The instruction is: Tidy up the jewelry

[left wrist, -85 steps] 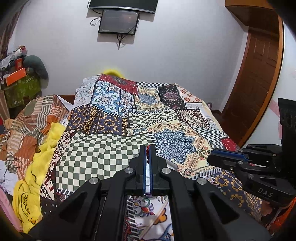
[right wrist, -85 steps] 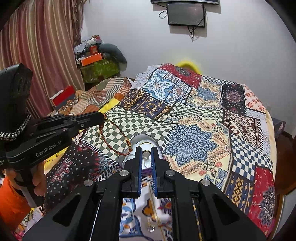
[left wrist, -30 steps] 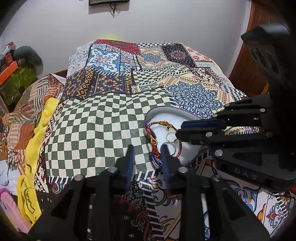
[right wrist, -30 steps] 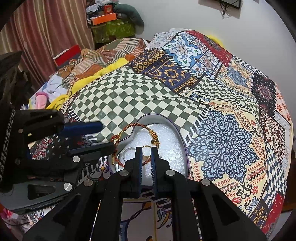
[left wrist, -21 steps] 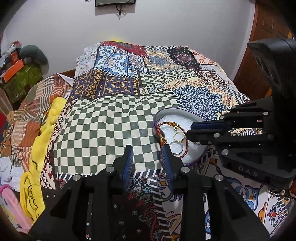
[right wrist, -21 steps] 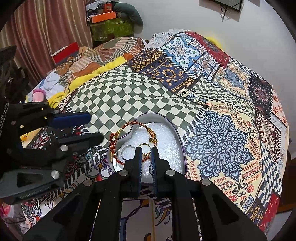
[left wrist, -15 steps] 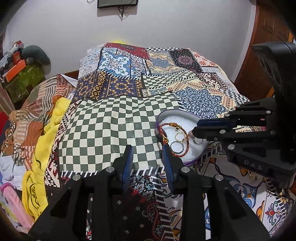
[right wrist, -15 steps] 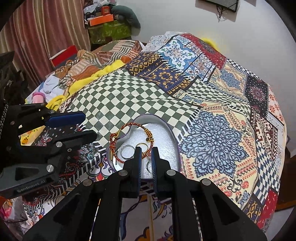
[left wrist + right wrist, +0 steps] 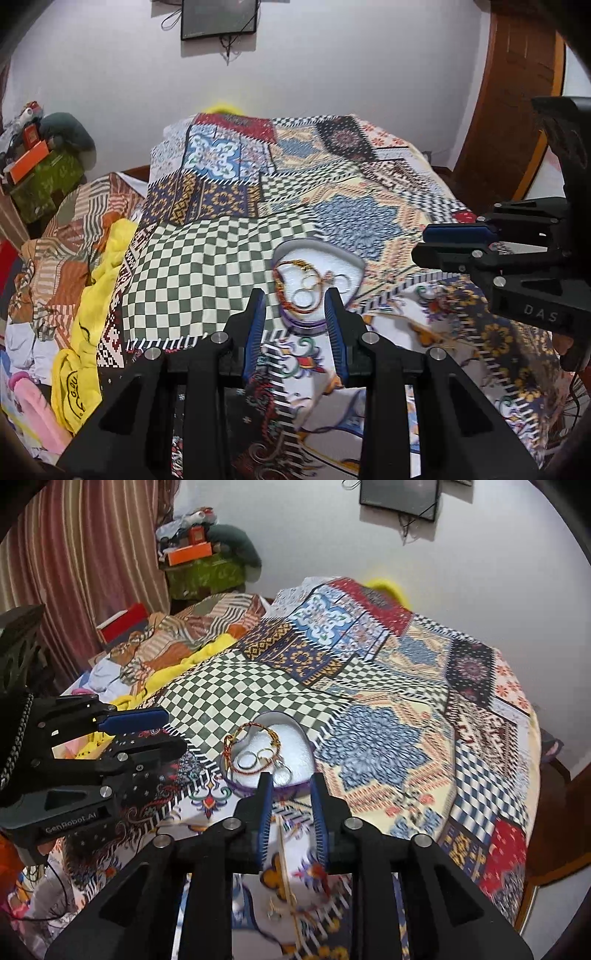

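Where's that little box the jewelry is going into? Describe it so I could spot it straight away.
Look at the bed's patchwork quilt, at the near edge of its green-and-white checkered patch. There sits a heart-shaped box with a purple rim and white lining, holding a red-and-gold beaded bracelet and several rings. It is the only container on the quilt.

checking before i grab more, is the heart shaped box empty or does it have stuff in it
Not empty. The heart-shaped box holds a red beaded bracelet and several rings on its white lining.
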